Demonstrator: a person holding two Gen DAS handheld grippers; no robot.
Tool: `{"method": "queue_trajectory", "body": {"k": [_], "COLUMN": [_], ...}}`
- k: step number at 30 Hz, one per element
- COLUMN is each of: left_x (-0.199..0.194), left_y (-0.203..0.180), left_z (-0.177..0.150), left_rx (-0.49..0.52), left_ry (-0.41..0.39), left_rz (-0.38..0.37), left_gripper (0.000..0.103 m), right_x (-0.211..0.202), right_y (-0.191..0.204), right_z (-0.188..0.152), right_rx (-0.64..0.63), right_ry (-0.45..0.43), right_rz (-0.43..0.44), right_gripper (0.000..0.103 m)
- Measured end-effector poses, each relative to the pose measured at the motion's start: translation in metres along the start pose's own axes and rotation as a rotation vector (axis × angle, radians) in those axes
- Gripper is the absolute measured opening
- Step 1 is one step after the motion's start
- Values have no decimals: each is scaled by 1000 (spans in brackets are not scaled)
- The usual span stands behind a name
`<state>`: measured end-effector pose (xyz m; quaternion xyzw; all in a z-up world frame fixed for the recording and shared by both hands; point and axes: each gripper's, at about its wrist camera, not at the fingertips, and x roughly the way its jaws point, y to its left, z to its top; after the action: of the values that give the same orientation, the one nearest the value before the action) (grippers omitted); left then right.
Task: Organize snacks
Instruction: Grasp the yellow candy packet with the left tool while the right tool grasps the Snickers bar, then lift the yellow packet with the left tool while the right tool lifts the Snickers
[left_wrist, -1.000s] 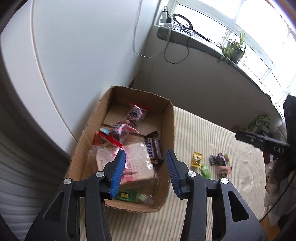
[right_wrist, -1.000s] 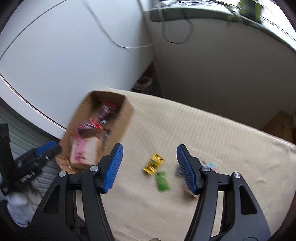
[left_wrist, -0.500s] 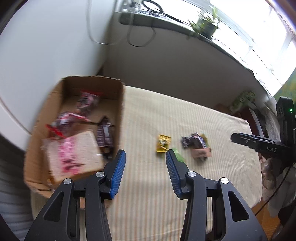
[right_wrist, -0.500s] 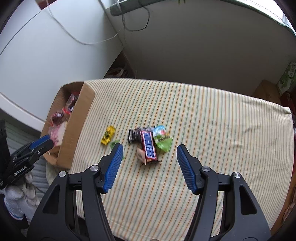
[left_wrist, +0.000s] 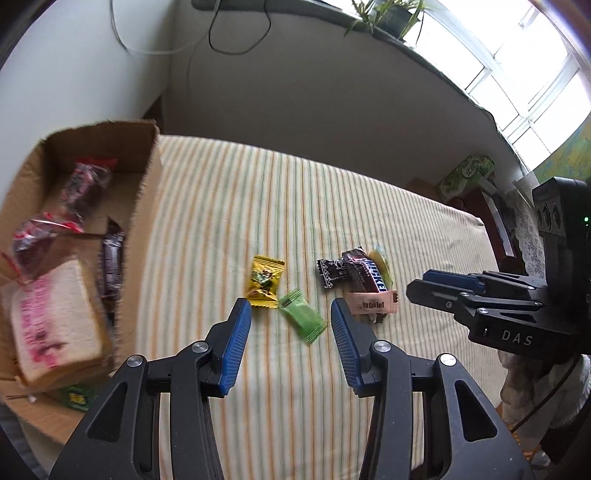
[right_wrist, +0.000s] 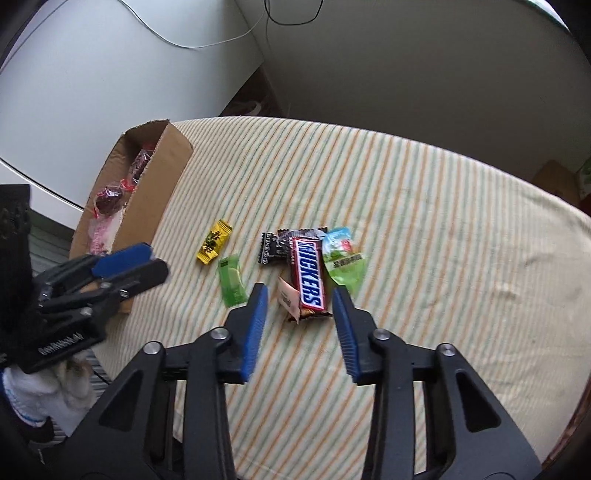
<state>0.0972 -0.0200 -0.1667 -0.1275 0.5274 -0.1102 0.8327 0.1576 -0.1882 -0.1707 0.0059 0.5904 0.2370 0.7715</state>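
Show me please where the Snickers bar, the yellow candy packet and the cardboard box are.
Snickers bar (right_wrist: 308, 275): right wrist view, on the blue lettering.
Yellow candy packet (left_wrist: 264, 281): left wrist view, middle of the wrapper.
Cardboard box (right_wrist: 157, 192): right wrist view, outer side wall.

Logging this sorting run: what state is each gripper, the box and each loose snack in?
left gripper: open, empty
right gripper: open, empty
cardboard box: open, partly filled
Snickers bar: sealed, on table
yellow candy: sealed, flat
green candy: sealed, flat
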Motion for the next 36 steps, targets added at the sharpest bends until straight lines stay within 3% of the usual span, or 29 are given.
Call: {"method": "queue_trajectory", "body": {"k": [5,17,23,30,31,36], "left_x": [19,56,60,60,60,57], "left_y": [7,10,9,10,11,12], "left_z": [5,13,16,16,16,15], "left_rx": [-36,-39,-26,-21,-19,-12], "left_ry": [35,98,88,74,72,66], "left_rz": [2,38,51,61,62,65], "left_gripper": [43,40,33,18,17,15], "right_x": [17,43,55,69,71,71], "right_y": [1,2,1,14,14,10], "right_z": [8,18,24,26,26,23], "right_rx": [15,-8,-13,-61,-55,-27], "right_ry": [33,81,108,135,139,130], "right_rz": [37,-3,-23,-50,-54,-45], "right_gripper": [36,36,36,36,31,30]}}
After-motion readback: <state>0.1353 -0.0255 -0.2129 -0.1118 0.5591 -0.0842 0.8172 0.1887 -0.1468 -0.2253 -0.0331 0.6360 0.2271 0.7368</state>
